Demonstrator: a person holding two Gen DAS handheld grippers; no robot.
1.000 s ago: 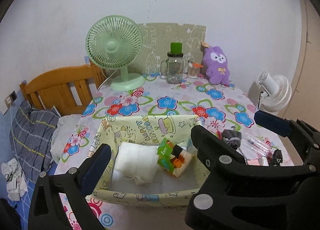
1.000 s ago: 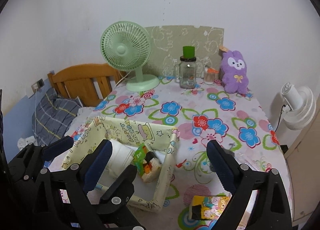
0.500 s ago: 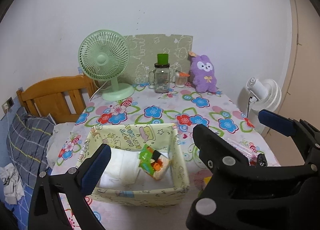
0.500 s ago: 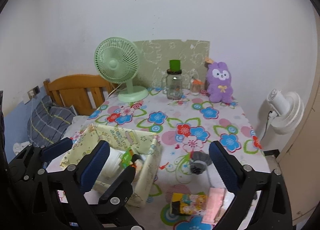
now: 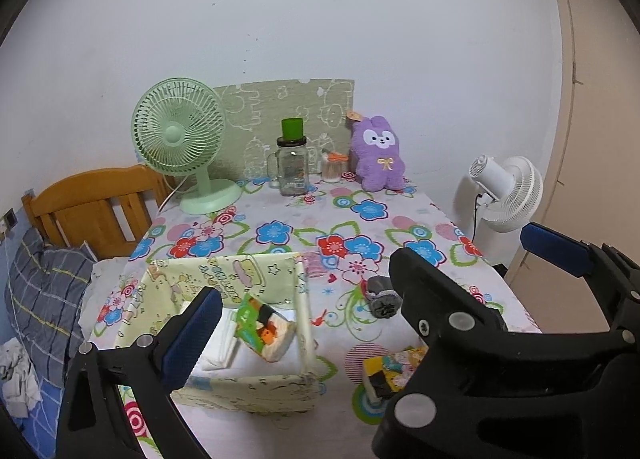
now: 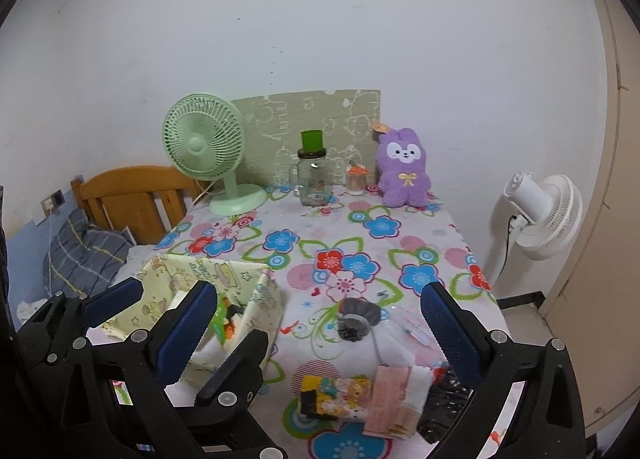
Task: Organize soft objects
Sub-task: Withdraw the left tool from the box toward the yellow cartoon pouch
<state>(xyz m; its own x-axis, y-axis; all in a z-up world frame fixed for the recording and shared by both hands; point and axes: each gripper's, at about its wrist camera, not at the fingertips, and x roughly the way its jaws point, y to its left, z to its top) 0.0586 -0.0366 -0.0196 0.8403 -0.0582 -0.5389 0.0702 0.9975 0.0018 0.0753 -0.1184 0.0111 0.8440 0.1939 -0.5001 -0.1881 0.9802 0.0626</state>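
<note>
A pale yellow fabric box (image 5: 224,271) (image 6: 180,275) stands on the flowered table at the near left. It holds a folded white cloth (image 5: 222,337) and a colourful tissue pack (image 5: 266,329). A grey rolled sock (image 5: 384,301) (image 6: 354,321), a yellow cartoon-print pack (image 5: 394,373) (image 6: 334,401) and a pink and white cloth (image 6: 400,395) lie on the table to the right of the box. My left gripper (image 5: 368,291) is open and empty above the box's near edge. My right gripper (image 6: 320,323) is open and empty above the sock and packs.
A green desk fan (image 5: 180,139), a glass jar with green cup (image 5: 292,167), a small jar (image 5: 332,167) and a purple plush rabbit (image 5: 380,155) stand at the table's far edge. A white standing fan (image 5: 508,195) is at right, a wooden bed frame (image 5: 96,207) at left.
Both grippers have pulled back and up from the box, so the table looks farther away. The sock, the cartoon pack and the cloths have come into view. Both stay open.
</note>
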